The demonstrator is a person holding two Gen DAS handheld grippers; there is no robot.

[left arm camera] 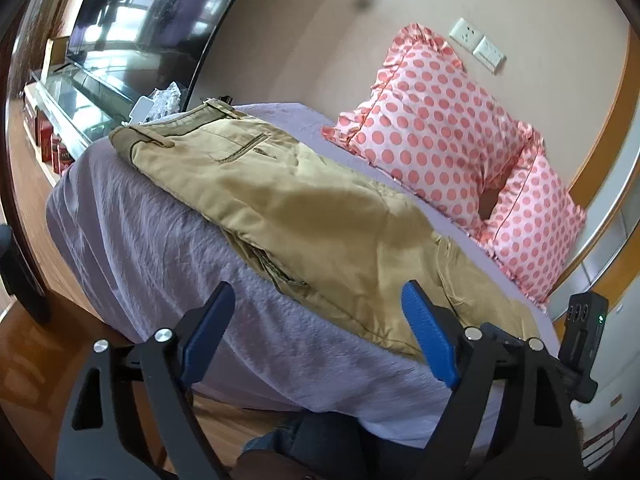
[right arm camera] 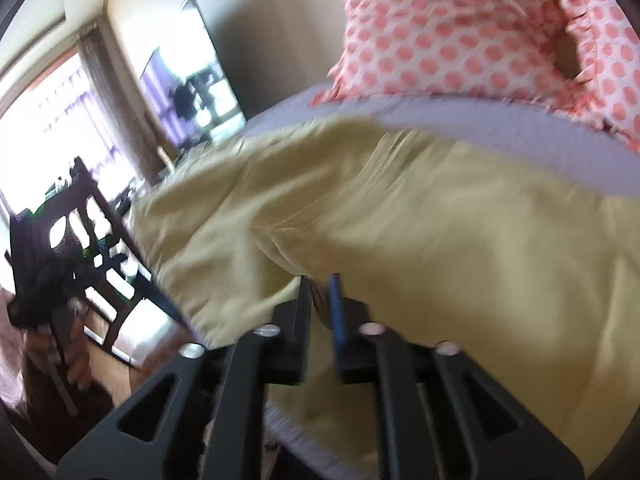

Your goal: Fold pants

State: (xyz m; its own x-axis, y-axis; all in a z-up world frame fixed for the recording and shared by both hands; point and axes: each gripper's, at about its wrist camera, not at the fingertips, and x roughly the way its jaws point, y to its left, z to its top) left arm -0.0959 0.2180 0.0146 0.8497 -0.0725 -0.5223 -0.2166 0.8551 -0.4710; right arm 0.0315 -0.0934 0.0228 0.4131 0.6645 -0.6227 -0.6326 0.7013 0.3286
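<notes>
**Desk:** Where do the pants lie, and what are the tongs doing?

**Photographer:** The khaki pants (left arm camera: 304, 216) lie lengthwise on a bed (left arm camera: 160, 248) under a lavender sheet, waistband at the far end, already doubled leg over leg by the look of it. The left gripper (left arm camera: 320, 320) hangs at the bed's near edge with its blue pads spread wide, gripping nothing. The right gripper (right arm camera: 320, 300) has its fingers drawn close on a fold of the cloth; the frame is smeared by motion, so the hold appears pinched tight but I would not swear how much fabric is in it.

**Desk:** What could go wrong?

**Photographer:** With one tong alone on the cloth, a lift may drag the stacked legs askew, and a thin pinch could slip free mid-fold. The pants sit near the mattress edge, so a loose hem could slide off.

**Desk:** And the room?

**Photographer:** Two pink polka-dot pillows (left arm camera: 452, 136) against the beige wall, a dark television (left arm camera: 152, 20) above a low stand, a dark wooden chair (right arm camera: 84, 240) before a bright window (right arm camera: 48, 128), wood floor below.
</notes>
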